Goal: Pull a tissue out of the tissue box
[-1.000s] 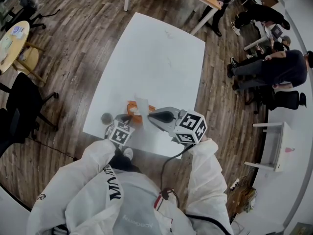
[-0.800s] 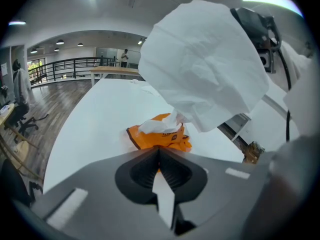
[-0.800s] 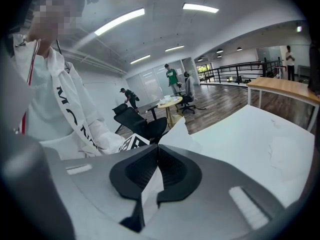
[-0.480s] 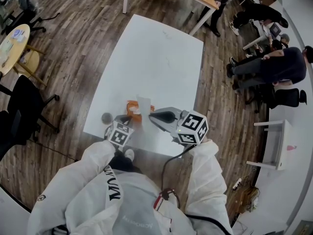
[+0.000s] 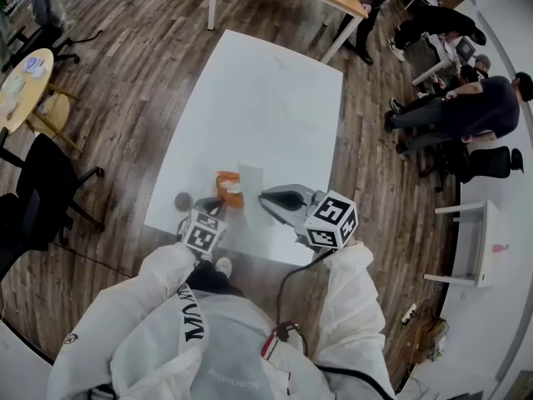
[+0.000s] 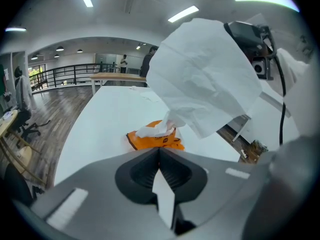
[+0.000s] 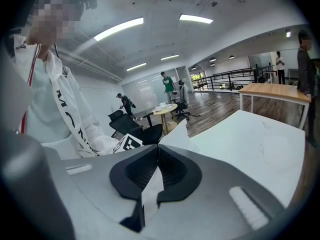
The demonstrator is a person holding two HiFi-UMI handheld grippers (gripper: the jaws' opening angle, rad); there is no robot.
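Your right claw point(image 5: 263, 195), in the head view, is clamped on a white tissue point(image 5: 249, 176) that stands up from the orange tissue pack point(image 5: 228, 187) on the white table point(image 5: 275, 90). Your left claw point(image 5: 208, 204) sits just beside the pack. In the left gripper view, its jaws are pressed together at the tips, the pack lies just ahead, and the tissue's lower end is at the pack's opening. In the right gripper view, the jaws pinch the tissue's corner.

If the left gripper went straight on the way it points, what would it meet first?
Most likely the orange tissue pack on the white table, straight ahead of the left gripper's shut fingers; the white tissue hangs higher, probably clear.
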